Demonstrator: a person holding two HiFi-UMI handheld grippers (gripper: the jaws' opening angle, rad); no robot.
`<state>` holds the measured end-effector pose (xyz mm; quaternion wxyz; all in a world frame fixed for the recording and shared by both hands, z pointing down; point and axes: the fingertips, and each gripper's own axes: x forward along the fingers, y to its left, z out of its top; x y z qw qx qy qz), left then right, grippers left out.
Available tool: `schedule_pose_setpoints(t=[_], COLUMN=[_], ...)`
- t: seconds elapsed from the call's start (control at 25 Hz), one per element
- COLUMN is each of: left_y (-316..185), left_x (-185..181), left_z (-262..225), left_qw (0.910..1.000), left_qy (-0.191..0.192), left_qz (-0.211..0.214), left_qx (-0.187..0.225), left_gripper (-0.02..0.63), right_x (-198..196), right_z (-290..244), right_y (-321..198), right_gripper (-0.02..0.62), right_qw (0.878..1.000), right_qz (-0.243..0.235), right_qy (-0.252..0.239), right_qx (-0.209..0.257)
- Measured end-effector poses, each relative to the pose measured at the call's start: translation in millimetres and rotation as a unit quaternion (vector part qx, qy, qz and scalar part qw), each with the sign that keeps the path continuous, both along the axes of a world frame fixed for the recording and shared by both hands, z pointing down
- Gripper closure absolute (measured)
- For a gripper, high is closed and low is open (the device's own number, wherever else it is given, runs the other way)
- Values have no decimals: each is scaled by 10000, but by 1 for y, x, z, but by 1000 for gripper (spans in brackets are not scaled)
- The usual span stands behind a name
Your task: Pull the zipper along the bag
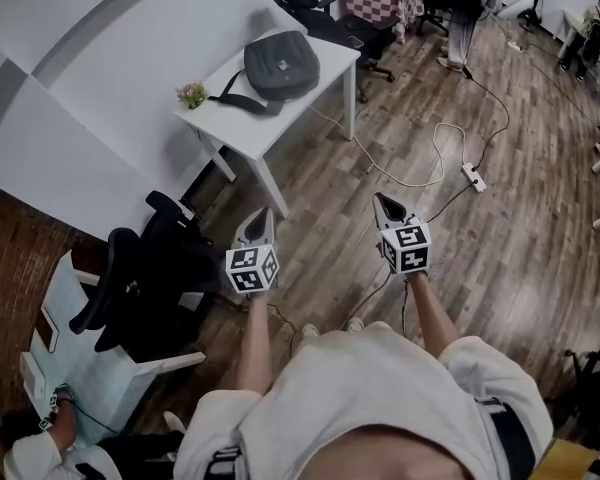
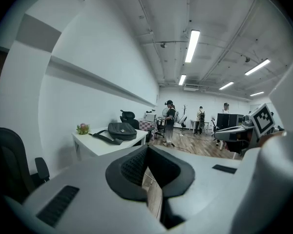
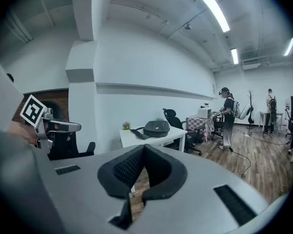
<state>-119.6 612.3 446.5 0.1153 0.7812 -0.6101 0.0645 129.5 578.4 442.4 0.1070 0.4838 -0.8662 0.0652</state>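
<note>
A dark grey bag [image 1: 280, 64] lies flat on a white table [image 1: 242, 118] against the wall, its strap trailing toward the near end. The same bag [image 2: 121, 130] shows far off in the left gripper view, and the bag [image 3: 156, 128] in the right gripper view too. My left gripper [image 1: 258, 220] and right gripper [image 1: 384, 204] are held side by side in mid-air over the wooden floor, well short of the table. Both are shut with nothing between the jaws. The bag's zipper is too small to make out.
A small flower pot [image 1: 191, 94] stands at the table's near corner. Black office chairs [image 1: 145, 268] sit to my left, another chair [image 1: 320, 13] beyond the table. A cable and power strip [image 1: 472, 176] lie on the floor. People stand at the room's far end [image 2: 169, 121].
</note>
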Motion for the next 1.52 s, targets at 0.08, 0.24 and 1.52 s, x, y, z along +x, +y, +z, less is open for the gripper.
schedule_pose_setpoints(t=[0.08, 0.24, 1.52], left_y=[-1, -6, -338], left_x=[10, 26, -30], left_z=[2, 7, 17], left_qw=[10000, 10000, 9980], left_qy=[-13, -38, 191], left_qz=[-29, -64, 596], left_qx=[-12, -61, -20], left_gripper=[580, 580, 580], right_x=[7, 18, -55], right_z=[3, 7, 11], right_y=[-2, -8, -304], right_gripper=[583, 583, 583], right_qw=[10000, 9999, 9988], right_qz=[-80, -154, 246], right_qy=[37, 59, 408], right_qx=[-6, -36, -79])
